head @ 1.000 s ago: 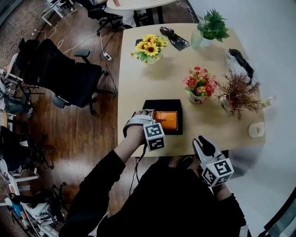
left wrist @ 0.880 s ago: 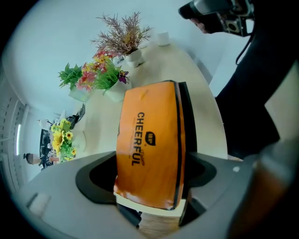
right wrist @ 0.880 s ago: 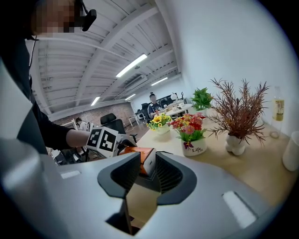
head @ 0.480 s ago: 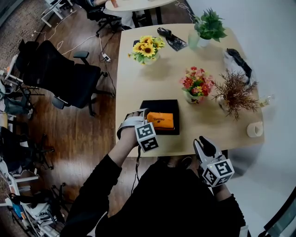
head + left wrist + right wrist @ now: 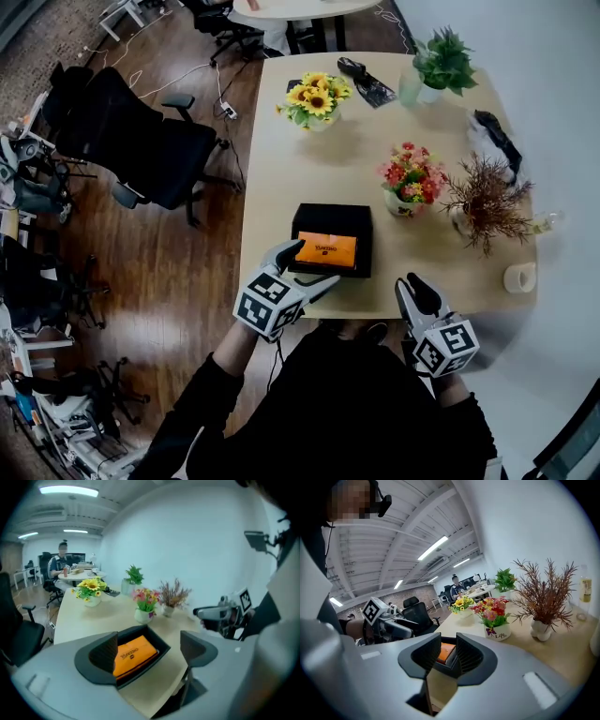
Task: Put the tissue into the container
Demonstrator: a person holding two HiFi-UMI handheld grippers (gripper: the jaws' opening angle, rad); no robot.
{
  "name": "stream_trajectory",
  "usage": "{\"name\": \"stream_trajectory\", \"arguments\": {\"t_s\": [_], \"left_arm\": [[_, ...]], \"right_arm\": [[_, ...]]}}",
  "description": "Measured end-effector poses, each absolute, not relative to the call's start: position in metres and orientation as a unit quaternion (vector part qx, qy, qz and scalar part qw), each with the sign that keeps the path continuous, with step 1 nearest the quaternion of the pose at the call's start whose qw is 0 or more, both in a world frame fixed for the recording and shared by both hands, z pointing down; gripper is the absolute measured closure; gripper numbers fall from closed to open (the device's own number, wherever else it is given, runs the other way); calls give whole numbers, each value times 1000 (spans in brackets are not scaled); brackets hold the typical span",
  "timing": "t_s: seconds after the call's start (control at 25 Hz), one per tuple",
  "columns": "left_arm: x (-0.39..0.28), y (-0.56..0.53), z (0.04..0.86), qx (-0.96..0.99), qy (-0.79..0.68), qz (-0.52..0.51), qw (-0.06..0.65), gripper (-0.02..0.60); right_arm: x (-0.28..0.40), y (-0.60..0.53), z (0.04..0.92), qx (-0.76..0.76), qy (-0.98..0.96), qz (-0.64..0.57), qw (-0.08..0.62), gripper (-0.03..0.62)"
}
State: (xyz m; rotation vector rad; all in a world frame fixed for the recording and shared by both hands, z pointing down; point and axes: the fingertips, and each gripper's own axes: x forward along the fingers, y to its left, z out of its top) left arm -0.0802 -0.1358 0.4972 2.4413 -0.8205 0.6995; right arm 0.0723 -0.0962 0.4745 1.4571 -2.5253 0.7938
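Observation:
An orange tissue pack (image 5: 326, 249) lies flat inside the black container (image 5: 330, 217) near the table's front edge. The left gripper view shows the same pack (image 5: 136, 653) in the container (image 5: 161, 648). My left gripper (image 5: 317, 263) hovers over the container's near left corner. Its jaws have just been opening and stand wide apart with nothing between them. My right gripper (image 5: 412, 281) hangs at the table's front edge, to the right of the container, jaws a narrow gap apart and empty. Through that gap in the right gripper view (image 5: 448, 654) a strip of the pack shows.
The tan table (image 5: 281, 187) carries a sunflower pot (image 5: 314, 98), a pink flower pot (image 5: 410, 180), a vase of dried twigs (image 5: 483, 202), a green plant (image 5: 441, 61) and a white cup (image 5: 518, 277). A black office chair (image 5: 141, 141) stands to the left on the wooden floor.
My left gripper has drawn back from the pack's left end toward the table's near edge, risen and rolled over. The pack stays in the container. The right gripper has kept still.

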Motion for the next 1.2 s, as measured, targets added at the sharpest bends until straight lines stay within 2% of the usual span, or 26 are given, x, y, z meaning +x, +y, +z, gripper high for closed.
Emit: {"name": "stream_trajectory", "arguments": {"t_s": [0.16,0.24,0.4,0.64,1.2], "left_arm": [[-78,-121,463,879,-357,117,293,199],[-73,-116,455,875,-375,87,294,209],[-61,-110,447,881,-390,80,258,238],[-48,-105,445,892,-379,97,224,241],[-36,-100,441,898,-367,89,224,252]], "right_arm": [[67,-106,455,474,-842,255,46,493],[66,-109,445,471,-845,250,39,493],[63,-108,432,466,-853,233,30,493],[67,-102,425,465,-858,218,19,493],[68,-87,420,451,-870,197,18,499]]}}
